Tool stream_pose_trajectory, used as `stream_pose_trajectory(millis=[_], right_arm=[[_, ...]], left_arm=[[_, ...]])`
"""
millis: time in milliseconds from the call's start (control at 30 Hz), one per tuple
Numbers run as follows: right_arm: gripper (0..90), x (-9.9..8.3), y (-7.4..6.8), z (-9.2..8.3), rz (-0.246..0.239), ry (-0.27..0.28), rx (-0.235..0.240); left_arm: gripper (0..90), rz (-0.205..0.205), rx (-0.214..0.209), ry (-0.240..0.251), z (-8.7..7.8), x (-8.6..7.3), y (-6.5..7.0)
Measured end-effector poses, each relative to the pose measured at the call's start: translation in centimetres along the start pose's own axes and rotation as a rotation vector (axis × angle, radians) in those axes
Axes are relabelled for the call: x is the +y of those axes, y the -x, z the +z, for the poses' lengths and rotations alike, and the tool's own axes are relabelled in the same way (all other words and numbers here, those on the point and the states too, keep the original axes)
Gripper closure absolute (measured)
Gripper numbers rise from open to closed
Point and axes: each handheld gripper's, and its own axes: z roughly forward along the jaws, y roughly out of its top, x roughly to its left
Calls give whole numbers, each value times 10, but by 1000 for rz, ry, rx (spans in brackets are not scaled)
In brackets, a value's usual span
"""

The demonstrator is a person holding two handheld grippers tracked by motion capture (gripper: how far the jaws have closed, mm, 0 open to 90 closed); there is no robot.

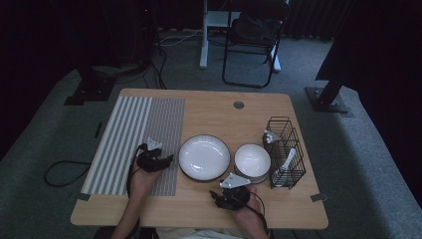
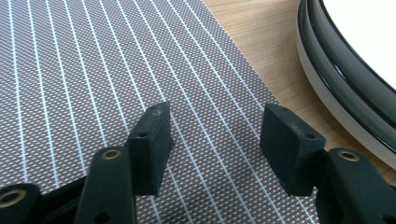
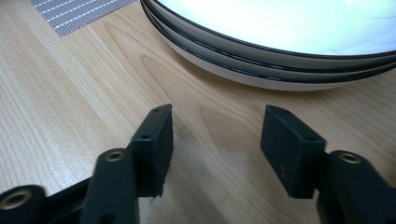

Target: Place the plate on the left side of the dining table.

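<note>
Two stacked white plates with black rims (image 1: 204, 157) sit at the table's middle, and a stack of small white bowls (image 1: 252, 161) stands to their right. My left gripper (image 1: 166, 160) hovers over the striped grey placemat (image 1: 134, 139), just left of the plates, open with nothing between its jaws. In the left gripper view its fingers (image 2: 152, 147) stand apart above the placemat (image 2: 93, 70), the plate rim (image 2: 345, 88) at the right. My right gripper (image 1: 215, 195) rests near the front edge, below the plates. Its pads (image 3: 154, 144) stand apart over bare wood, facing the plate stack (image 3: 280, 51).
A black wire rack (image 1: 286, 152) holding white spoons stands at the table's right side. A round cable hole (image 1: 239, 105) lies near the far edge. Beyond the table stand a folding chair (image 1: 251, 42) and dark stands on carpet.
</note>
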Motion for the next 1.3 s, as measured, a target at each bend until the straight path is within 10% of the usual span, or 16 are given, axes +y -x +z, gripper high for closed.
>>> stream_pose_trajectory(millis=[400, 1300], right_arm=[[790, 9, -5, -26, -51, 106, -72], [855, 25, 3, -20, -48, 131, -171]], left_arm=[[525, -10, 0, 71, -18, 26, 3], [604, 97, -65, 54, 10, 69, 38]])
